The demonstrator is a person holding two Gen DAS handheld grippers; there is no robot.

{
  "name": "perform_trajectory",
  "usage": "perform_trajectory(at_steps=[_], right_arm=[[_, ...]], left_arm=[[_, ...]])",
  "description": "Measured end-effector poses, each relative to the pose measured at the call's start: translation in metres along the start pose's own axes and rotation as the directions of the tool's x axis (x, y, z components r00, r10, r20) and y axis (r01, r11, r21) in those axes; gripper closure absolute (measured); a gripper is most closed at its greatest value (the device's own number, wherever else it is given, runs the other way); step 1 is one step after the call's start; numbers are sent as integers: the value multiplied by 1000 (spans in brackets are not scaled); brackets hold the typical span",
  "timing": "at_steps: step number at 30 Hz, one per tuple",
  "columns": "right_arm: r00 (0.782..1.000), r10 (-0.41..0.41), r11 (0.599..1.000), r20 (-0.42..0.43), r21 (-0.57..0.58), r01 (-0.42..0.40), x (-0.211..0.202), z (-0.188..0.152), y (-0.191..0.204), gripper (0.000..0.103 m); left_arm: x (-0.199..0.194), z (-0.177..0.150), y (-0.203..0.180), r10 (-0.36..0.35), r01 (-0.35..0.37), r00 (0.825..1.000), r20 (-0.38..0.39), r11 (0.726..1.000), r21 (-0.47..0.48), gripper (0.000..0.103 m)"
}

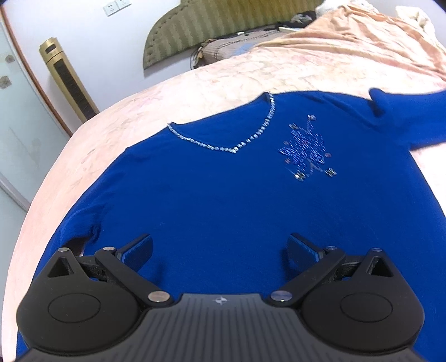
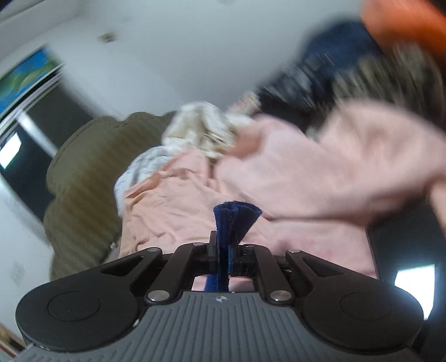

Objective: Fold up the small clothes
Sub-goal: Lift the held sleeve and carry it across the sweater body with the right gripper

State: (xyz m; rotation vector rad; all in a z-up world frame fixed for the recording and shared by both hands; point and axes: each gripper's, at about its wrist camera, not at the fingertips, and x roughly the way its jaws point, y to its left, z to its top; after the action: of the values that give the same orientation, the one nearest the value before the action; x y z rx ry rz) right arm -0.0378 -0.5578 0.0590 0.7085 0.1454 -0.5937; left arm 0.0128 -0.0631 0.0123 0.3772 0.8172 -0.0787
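A blue sweater lies front-up and spread on the pink bed, with a rhinestone V-neck and a sequin motif on the chest. My left gripper is open and empty, low over the sweater's body. One sleeve rises at the right, blurred. My right gripper is shut on a pinched bunch of the blue sweater fabric, held above the bed; that view is blurred.
The pink bedspread covers the bed. An olive headboard and pillows are at the far end. A gold tower fan stands by the wall at left. Crumpled bedding and dark clothes lie beyond the right gripper.
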Motion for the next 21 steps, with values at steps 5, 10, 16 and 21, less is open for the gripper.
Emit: perform_trajectory(at_steps=[5, 10, 16, 21], right_arm=[[996, 66, 936, -66, -343, -85, -30, -50, 84, 92], [974, 133, 842, -185, -497, -209, -51, -120, 141, 92], [946, 153, 785, -287, -546, -293, -66, -176, 184, 92], [926, 156, 758, -345, -558, -336, -79, -207, 210, 92]], left_arm=[[7, 0, 8, 9, -9, 1000, -12, 1000, -27, 0], [12, -4, 17, 10, -11, 1000, -29, 999, -46, 0], [18, -8, 28, 19, -21, 999, -40, 998, -61, 0], [22, -11, 35, 47, -50, 998, -41, 997, -66, 0]])
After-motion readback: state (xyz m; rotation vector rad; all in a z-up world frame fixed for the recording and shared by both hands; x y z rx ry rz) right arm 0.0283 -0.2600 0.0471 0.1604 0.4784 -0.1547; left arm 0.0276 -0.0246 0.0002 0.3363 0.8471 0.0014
